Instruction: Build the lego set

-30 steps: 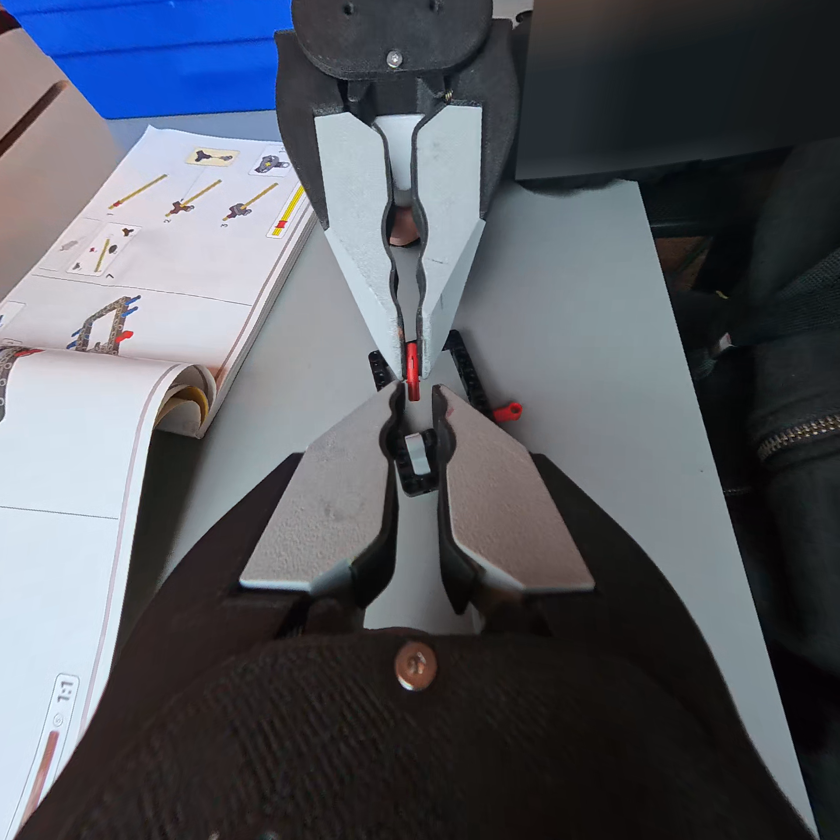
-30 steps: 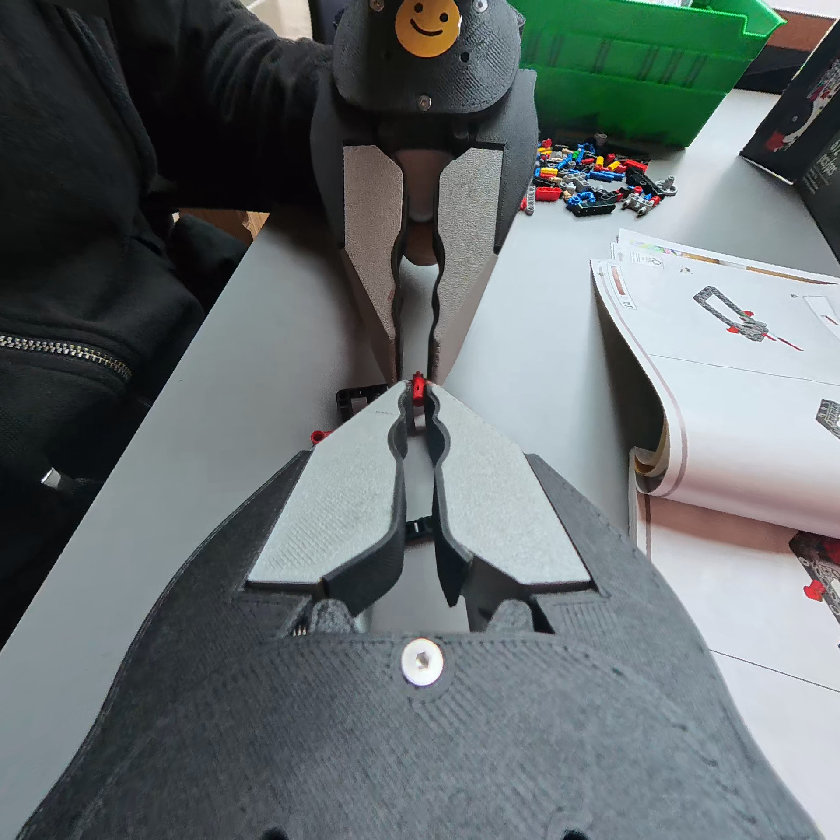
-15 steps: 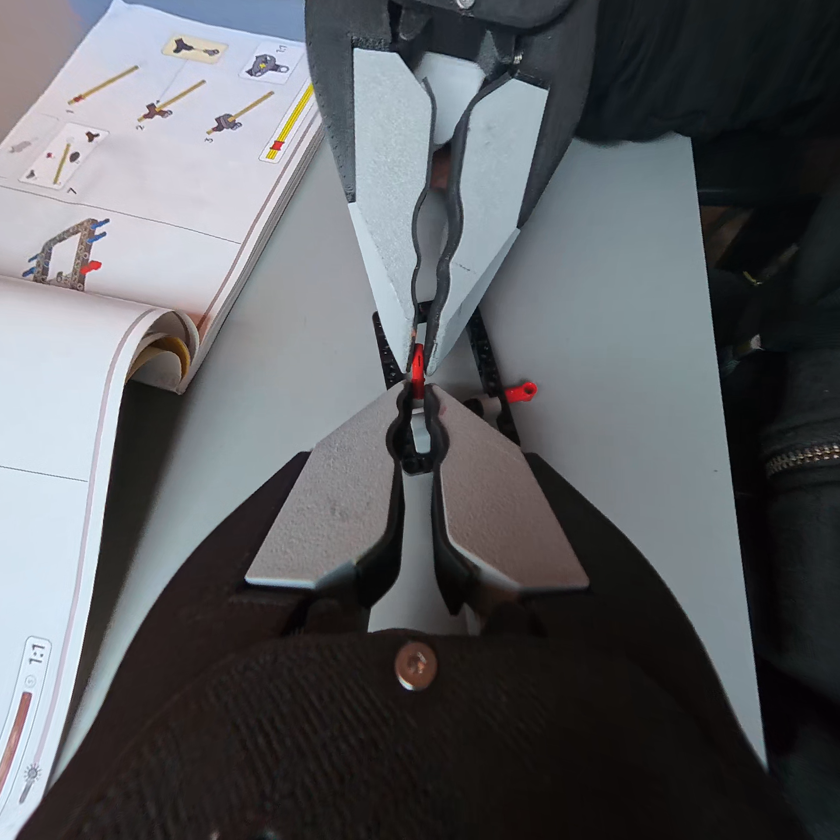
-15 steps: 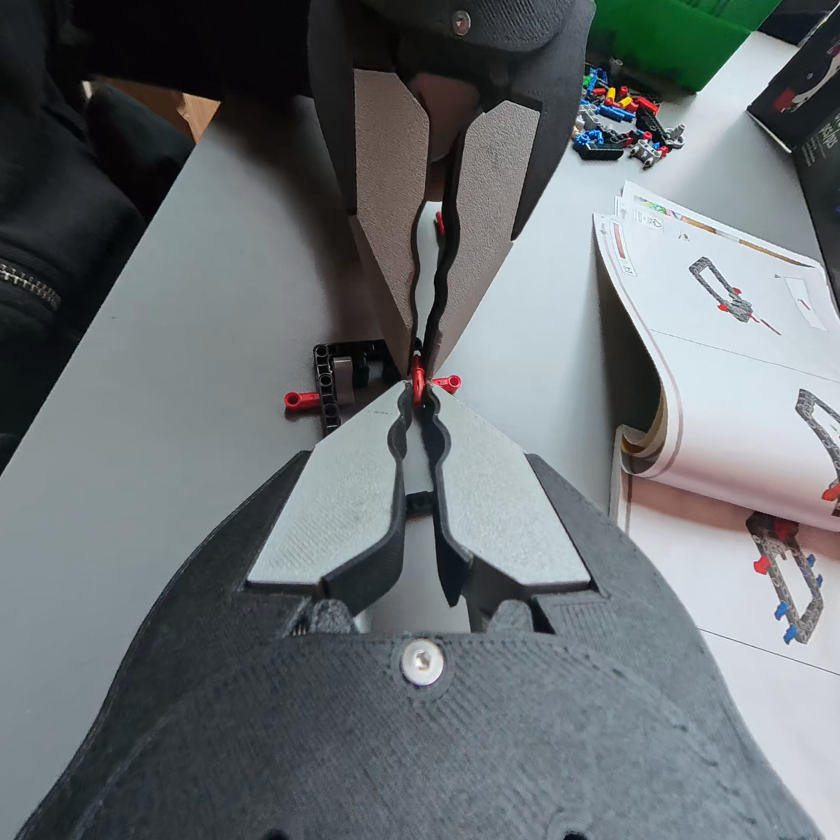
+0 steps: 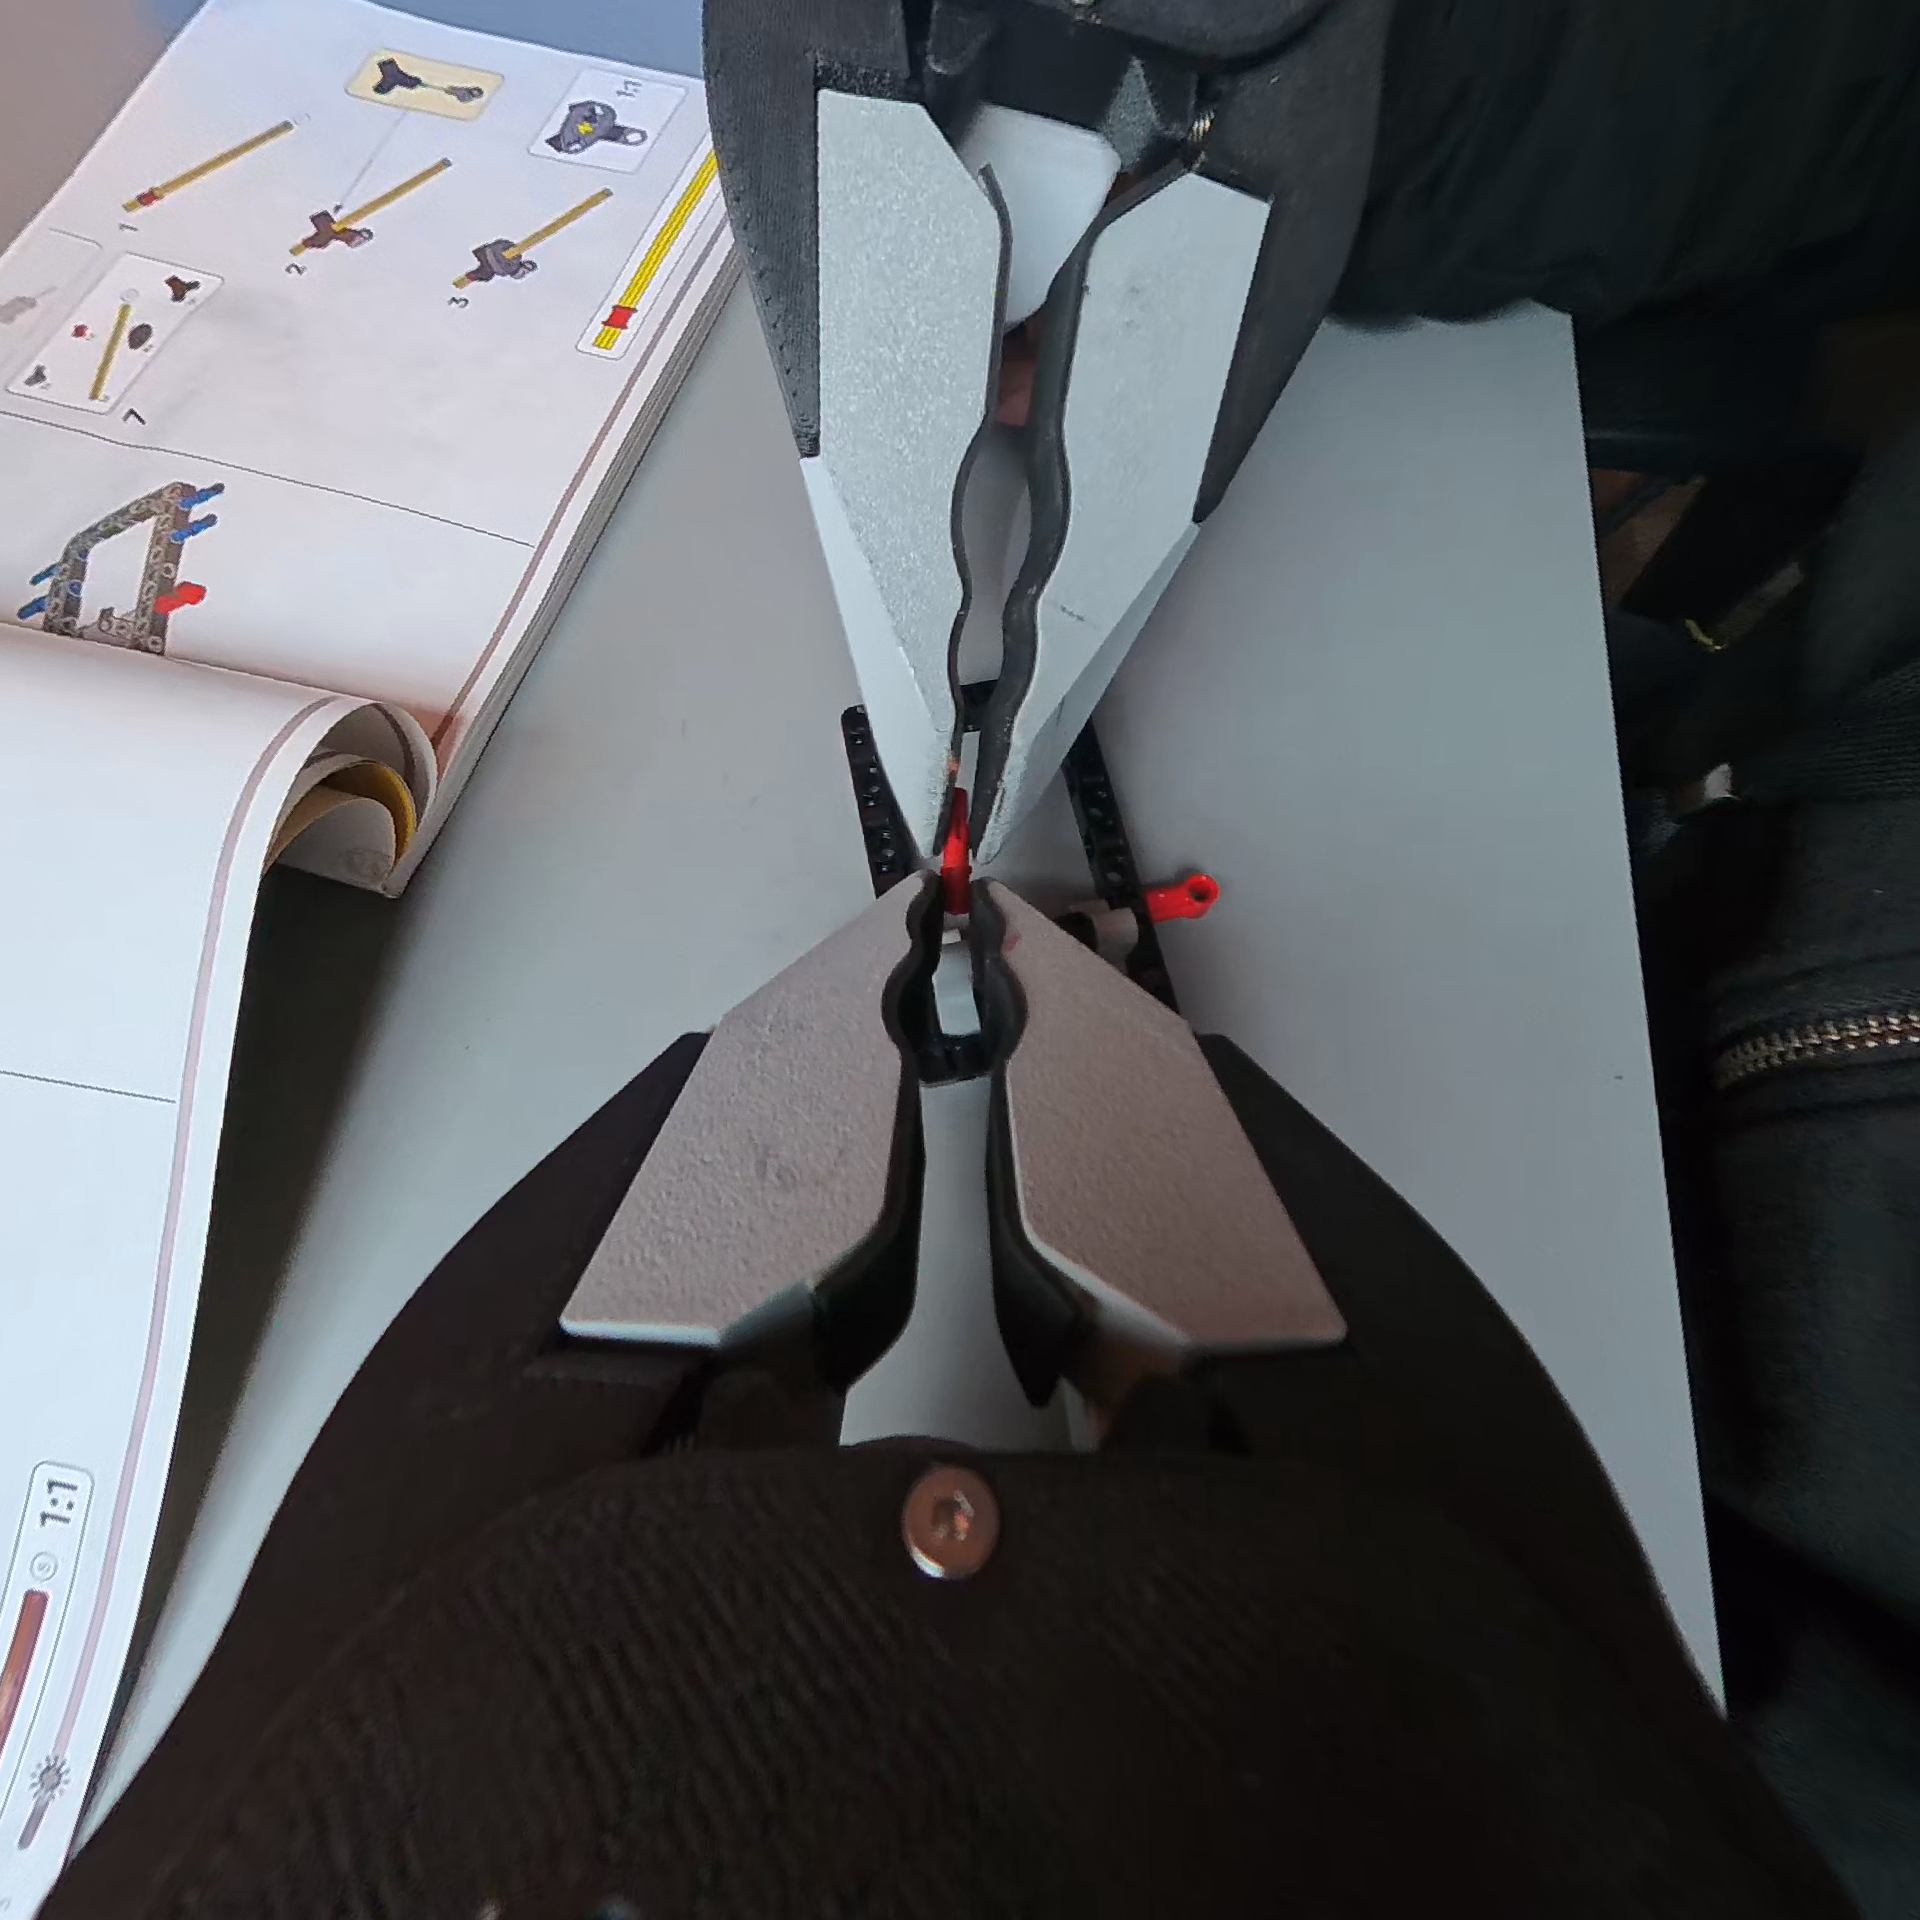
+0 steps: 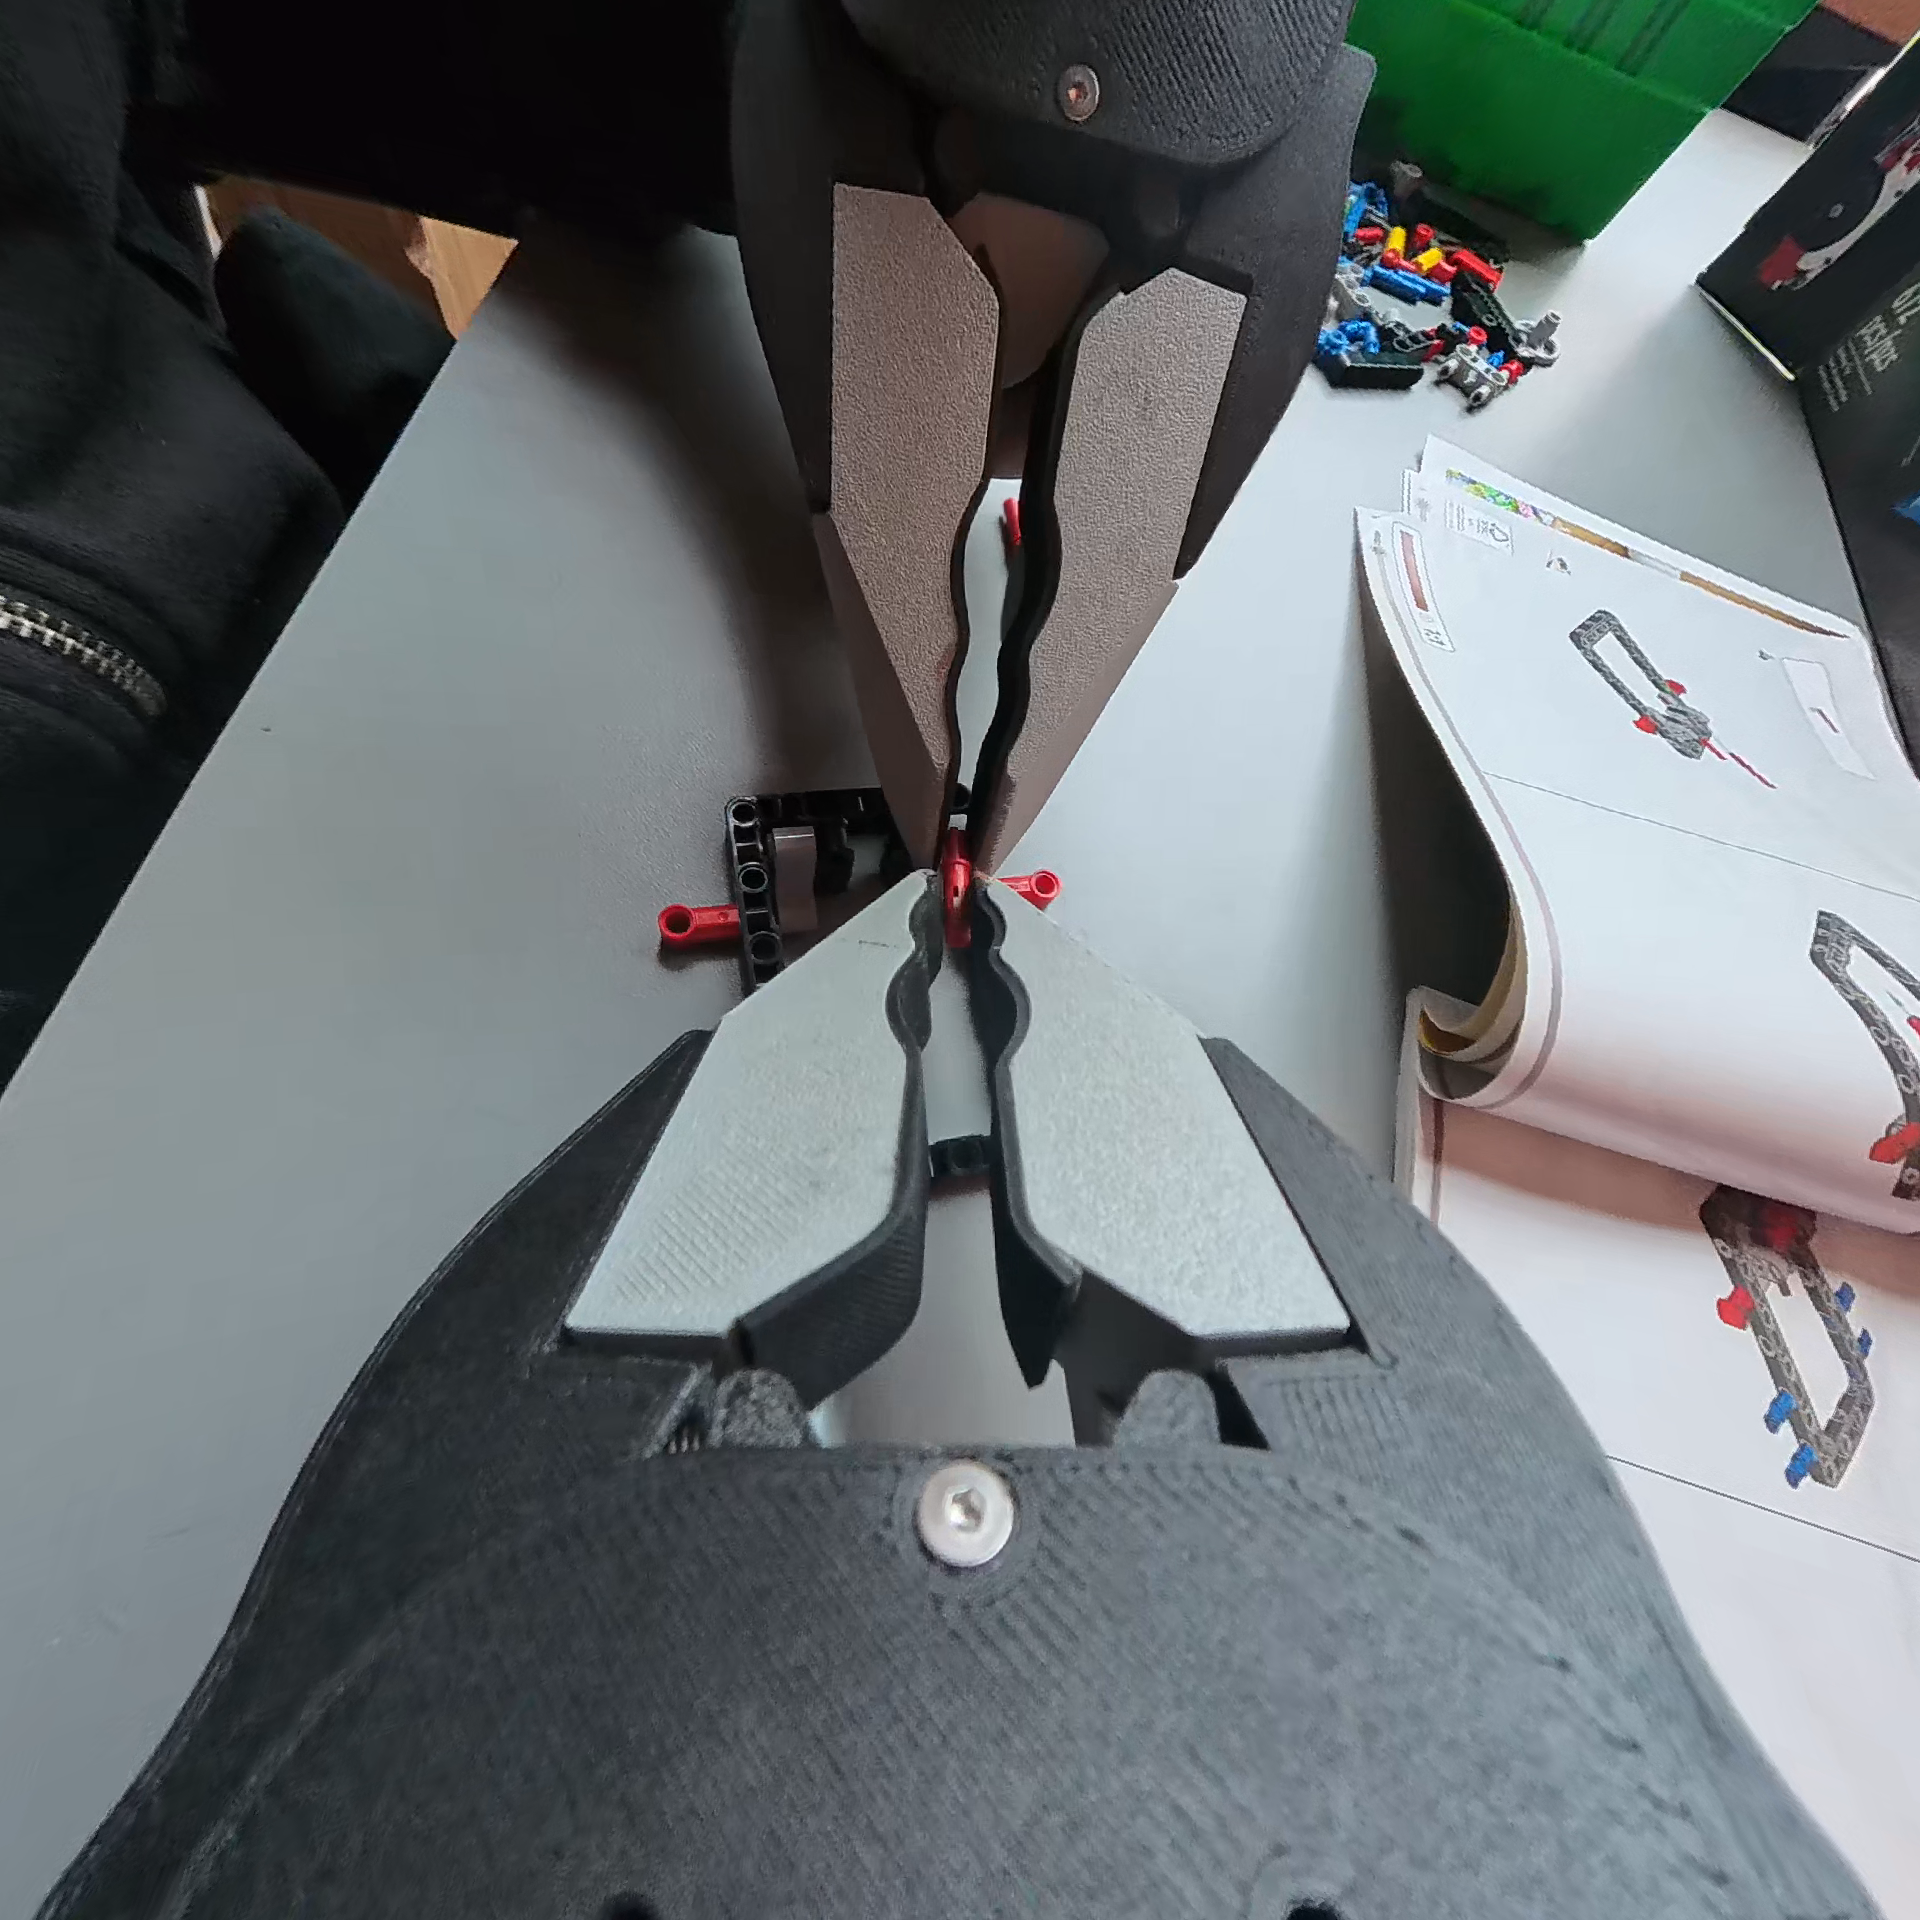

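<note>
From my left wrist view, my left gripper [image 5: 954, 906] is pinched nearly closed on the near end of a small red lego pin [image 5: 956, 854], and the right gripper [image 5: 971, 800] meets it tip to tip from above, clamped on the far end. Below them the black lego beam frame [image 5: 881, 810] lies flat on the pale grey worktop [image 5: 644, 727], mostly blocked by both grippers; a red ball-ended connector [image 5: 1179, 896] pokes out of its right side. The open paper instruction booklet [image 5: 260, 416] sits to the left, cut off by the edge.

Over to my right wrist view: the right gripper [image 6: 954, 914] is squeezed onto the same pin [image 6: 956, 891], and the left gripper [image 6: 961, 831] hides the frame's [image 6: 764, 883] middle. A loose heap of coloured lego pieces [image 6: 1423, 312] lies by a green plastic bin [image 6: 1558, 125], far right. A dark box [image 6: 1829, 260] is cropped, and I can't make out how the pin seats in either grip.
</note>
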Motion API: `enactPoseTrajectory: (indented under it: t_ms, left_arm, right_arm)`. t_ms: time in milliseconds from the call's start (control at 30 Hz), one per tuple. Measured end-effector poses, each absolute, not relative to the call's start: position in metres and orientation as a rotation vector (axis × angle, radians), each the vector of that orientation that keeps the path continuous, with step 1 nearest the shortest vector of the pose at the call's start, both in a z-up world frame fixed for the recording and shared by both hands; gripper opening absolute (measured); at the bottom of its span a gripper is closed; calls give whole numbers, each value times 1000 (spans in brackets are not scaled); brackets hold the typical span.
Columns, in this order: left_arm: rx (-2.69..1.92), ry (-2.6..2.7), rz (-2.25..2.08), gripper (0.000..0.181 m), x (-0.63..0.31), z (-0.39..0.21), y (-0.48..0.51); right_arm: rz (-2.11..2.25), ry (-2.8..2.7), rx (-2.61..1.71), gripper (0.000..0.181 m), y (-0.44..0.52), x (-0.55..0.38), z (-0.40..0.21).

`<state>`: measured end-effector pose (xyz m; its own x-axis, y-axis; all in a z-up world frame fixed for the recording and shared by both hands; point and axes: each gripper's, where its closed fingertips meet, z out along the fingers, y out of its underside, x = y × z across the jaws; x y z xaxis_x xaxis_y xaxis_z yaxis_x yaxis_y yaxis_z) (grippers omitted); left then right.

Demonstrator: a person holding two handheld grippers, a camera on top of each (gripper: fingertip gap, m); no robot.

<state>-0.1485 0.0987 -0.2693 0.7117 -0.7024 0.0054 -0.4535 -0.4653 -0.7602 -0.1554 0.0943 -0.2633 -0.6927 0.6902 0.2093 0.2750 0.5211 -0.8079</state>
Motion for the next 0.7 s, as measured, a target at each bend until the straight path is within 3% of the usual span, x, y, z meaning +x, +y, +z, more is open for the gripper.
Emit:
enactPoseTrajectory:
  t_ms: [133,267,700]
  left_arm:
    - [-2126,845,-433,3,-150,-265,100]
    - [-2167,817,-484,24,-156,-264,94]
    - [-2191,878,-433,22,-155,-285,90]
  right_arm:
    - [1107,-2248,-817,1,96,-155,-262]
    - [1114,-2252,-854,1,101,-155,-263]
    - [1063,-2332,-819,1,95,-149,-272]
